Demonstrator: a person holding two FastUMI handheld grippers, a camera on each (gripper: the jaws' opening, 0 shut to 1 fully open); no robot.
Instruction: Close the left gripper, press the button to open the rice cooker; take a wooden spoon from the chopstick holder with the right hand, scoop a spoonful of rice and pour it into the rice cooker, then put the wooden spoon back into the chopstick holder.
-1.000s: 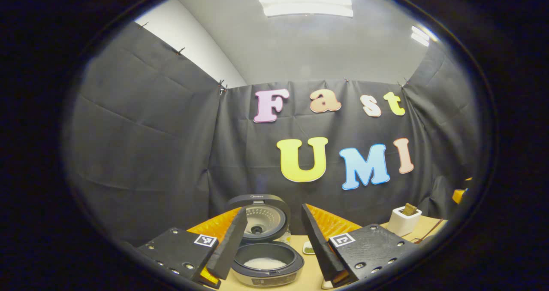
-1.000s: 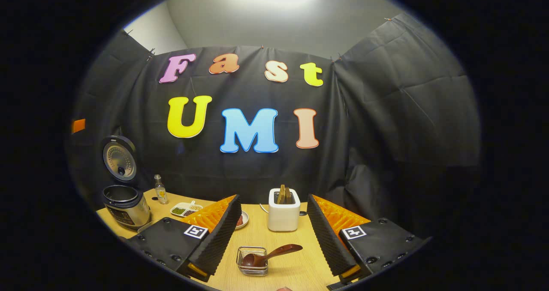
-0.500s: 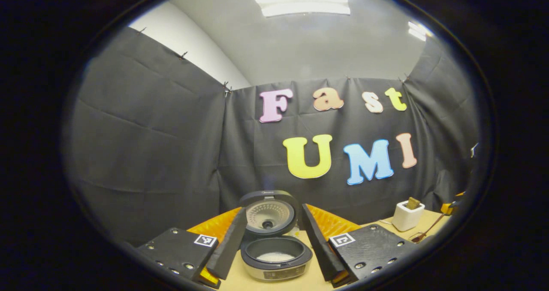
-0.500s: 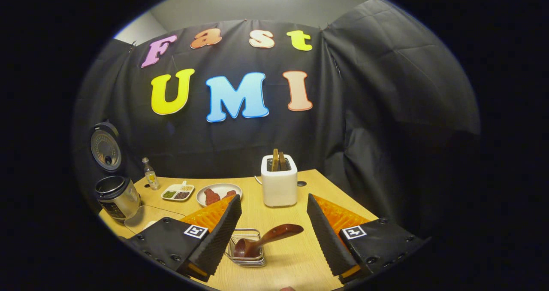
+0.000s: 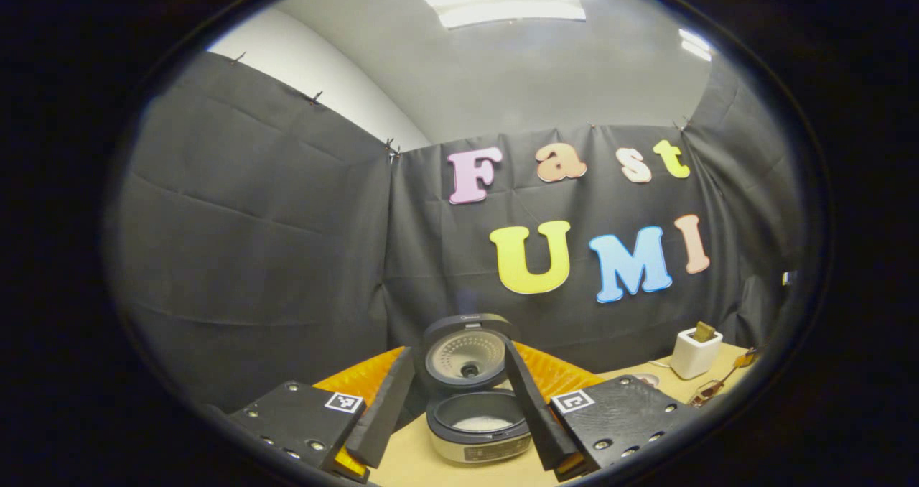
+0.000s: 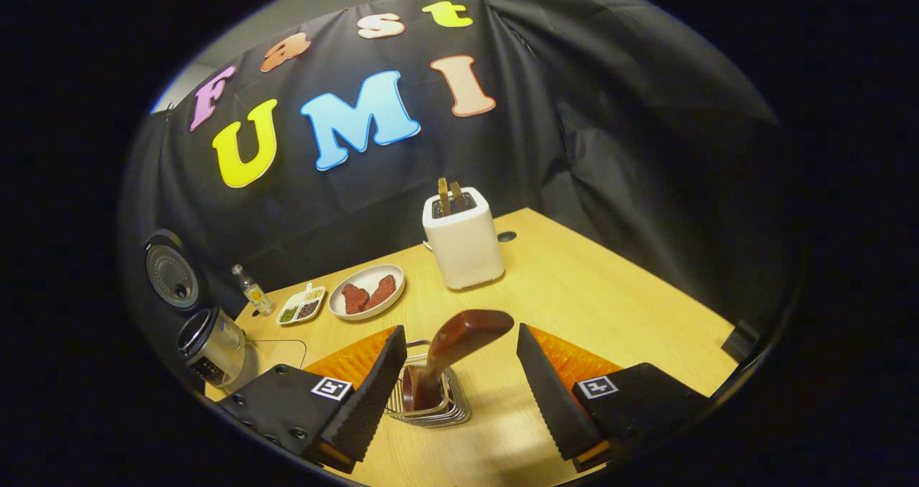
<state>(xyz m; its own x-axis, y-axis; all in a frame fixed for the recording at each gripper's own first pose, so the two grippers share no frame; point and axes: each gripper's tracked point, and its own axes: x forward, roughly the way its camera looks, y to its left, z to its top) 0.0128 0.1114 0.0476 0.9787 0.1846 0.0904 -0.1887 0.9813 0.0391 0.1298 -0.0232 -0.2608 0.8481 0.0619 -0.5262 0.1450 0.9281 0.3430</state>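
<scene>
The wooden spoon (image 6: 451, 349) is standing bowl-down in the wire chopstick holder (image 6: 431, 404), its glossy brown handle leaning up between the fingers of the right hand-held gripper (image 6: 459, 379), which is hanging wide open and touching nothing. The left hand-held gripper (image 5: 459, 411) is likewise gaping, empty, framing the rice cooker (image 5: 477, 429), whose round lid is standing raised on the pale wood worktop (image 6: 610, 293).

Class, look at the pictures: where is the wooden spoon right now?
In the right gripper view, the wooden spoon stands bowl-down in the wire chopstick holder, between the open right gripper's fingers, in front of the white toaster.
</scene>
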